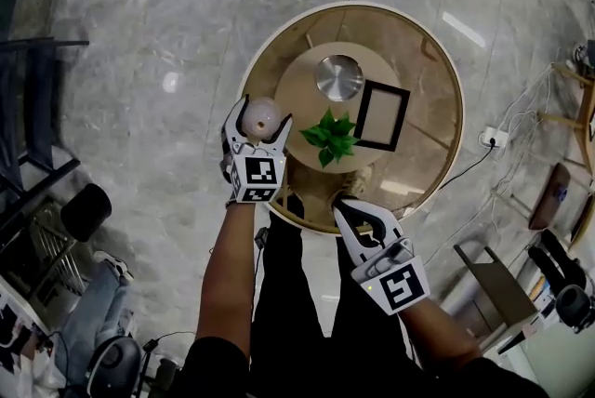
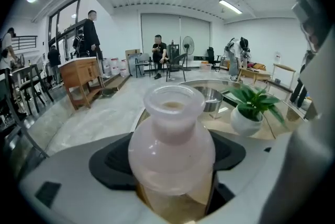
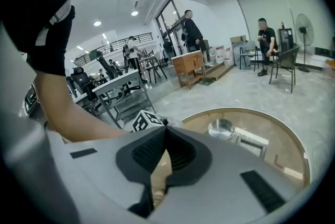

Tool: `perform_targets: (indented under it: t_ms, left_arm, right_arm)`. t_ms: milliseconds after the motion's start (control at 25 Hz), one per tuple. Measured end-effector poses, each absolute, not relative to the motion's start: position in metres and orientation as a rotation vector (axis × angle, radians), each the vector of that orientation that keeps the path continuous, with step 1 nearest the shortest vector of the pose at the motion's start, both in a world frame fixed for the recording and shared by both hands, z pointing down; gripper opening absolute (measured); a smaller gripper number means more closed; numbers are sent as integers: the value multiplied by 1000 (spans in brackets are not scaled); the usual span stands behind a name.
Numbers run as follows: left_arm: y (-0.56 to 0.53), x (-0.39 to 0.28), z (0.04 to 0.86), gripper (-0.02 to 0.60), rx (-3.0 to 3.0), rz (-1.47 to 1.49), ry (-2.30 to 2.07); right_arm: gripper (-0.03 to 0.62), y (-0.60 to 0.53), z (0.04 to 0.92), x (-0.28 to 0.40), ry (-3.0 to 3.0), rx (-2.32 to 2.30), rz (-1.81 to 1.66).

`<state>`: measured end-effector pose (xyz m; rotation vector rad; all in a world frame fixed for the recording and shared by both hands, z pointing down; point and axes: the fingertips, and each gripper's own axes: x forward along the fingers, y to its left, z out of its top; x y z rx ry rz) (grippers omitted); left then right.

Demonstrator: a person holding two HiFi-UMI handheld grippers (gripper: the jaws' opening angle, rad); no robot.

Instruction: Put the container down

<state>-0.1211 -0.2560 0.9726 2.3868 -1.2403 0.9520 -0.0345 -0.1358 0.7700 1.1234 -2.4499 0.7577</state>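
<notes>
Now container (image 2: 171,139) gripped between left tool (image 1: 261,117) jaws; right tool (image 3: 165,127) closed.

White left gripper (image 1: 263,113) and right gripper (image 1: 346,208) carry black-patterned marker cubes (image 1: 256,175)

Left gripper (image 1: 264,113) clamps the container (image 2: 171,147); right gripper's (image 1: 346,208) fingers (image 3: 184,154) are pressed together.

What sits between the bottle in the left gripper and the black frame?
A potted plant, standing on the table between bottle and frame; the head view shows it.
</notes>
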Motion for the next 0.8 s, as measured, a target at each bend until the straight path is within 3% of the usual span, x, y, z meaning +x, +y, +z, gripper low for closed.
perform_targets:
  t_ms: [560, 720, 800]
  left_arm:
    - [-258, -119, 987, 409, 2364, 973, -1242]
    - [-255, -122, 981, 476, 2341, 966, -1258]
    - [-251, -126, 962, 470, 2335, 937, -1295]
  right_arm:
    - [0, -135, 762, -29, -2447, 1120, 779]
    - [0, -133, 752, -30, -2465, 1116, 757]
    - [0, -131, 744, -32, -2478, 1111, 738]
